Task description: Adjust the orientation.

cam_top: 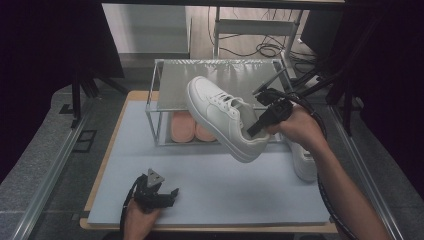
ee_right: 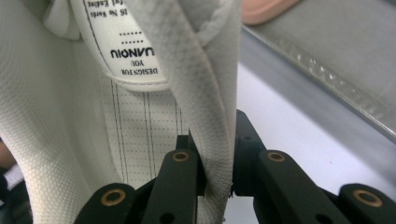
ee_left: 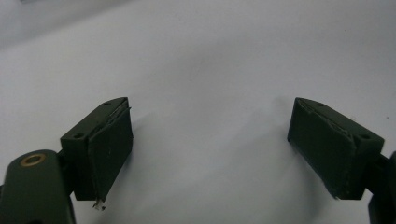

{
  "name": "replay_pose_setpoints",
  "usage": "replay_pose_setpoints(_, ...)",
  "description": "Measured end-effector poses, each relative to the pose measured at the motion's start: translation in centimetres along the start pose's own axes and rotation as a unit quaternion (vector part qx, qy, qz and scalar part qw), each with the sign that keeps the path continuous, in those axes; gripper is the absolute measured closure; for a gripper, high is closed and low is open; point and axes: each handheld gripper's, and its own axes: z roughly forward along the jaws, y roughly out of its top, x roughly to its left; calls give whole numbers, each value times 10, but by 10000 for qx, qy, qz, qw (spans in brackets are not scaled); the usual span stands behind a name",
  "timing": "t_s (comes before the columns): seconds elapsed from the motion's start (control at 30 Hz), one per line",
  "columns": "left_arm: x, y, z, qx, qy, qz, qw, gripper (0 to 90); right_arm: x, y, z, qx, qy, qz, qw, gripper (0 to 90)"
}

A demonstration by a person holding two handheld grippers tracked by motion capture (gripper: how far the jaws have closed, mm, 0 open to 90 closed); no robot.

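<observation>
Left claw [cam_top: 156,192] rests low on the bench [cam_top: 225,190] near its front edge, jaws spread wide with nothing between them. Centre: white sneaker [cam_top: 222,116] is held in the air, tilted, in front of the metal rack [cam_top: 220,75]. Right claw [cam_top: 257,125] is clamped on the sneaker's heel collar.

Your white shoe [cam_top: 225,119]: smooth, leather-like matt upper; woven mesh cloth lining with a printed fabric label [ee_right: 122,44]. Rack [cam_top: 220,75]: brushed metal top, slim metal frame. Surface [cam_top: 210,185]: matt pale mat over a wooden edge. Tool [ee_right: 217,182]: matt black plastic, brass-coloured rivets.
</observation>
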Motion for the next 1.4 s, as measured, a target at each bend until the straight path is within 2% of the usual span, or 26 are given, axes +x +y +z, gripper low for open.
replay_pose_setpoints(0.17,0,0,0,-2,-1,-11,10000,144,-7,12,1,-329,163,301,9989,822)
replay_pose_setpoints(0.3,0,0,0,-2,-2,-1,10000,145,-12,23,5,-572,294,566,9963,822)
replay_pose_setpoints(0.47,0,0,0,0,2,19,10000,149,-19,34,15,-744,498,805,9927,822)
replay_pose_setpoints(0.73,-1,0,0,0,4,29,10000,151,-31,51,32,-1102,823,1416,9803,822)
replay_pose_setpoints(0.87,-1,0,0,-10,3,36,10000,153,-35,59,38,-1239,1047,1611,9735,822)
replay_pose_setpoints(1.0,-1,0,0,-21,-1,26,10000,154,-37,65,38,-1331,1142,1818,9676,821)
replay_pose_setpoints(1.1,-1,0,0,-23,-3,24,10000,155,-37,69,38,-1286,1133,1971,9653,819)
replay_pose_setpoints(1.2,-1,0,0,-23,-2,23,10000,155,-36,73,36,-1287,1066,2035,9647,818)
replay_pose_setpoints(1.3,-1,0,0,-25,-1,26,10000,155,-37,75,36,-1321,1096,2161,9612,815)
replay_pose_setpoints(1.4,-1,0,0,-24,-3,23,10000,155,-38,76,36,-1317,1094,2233,9596,812)
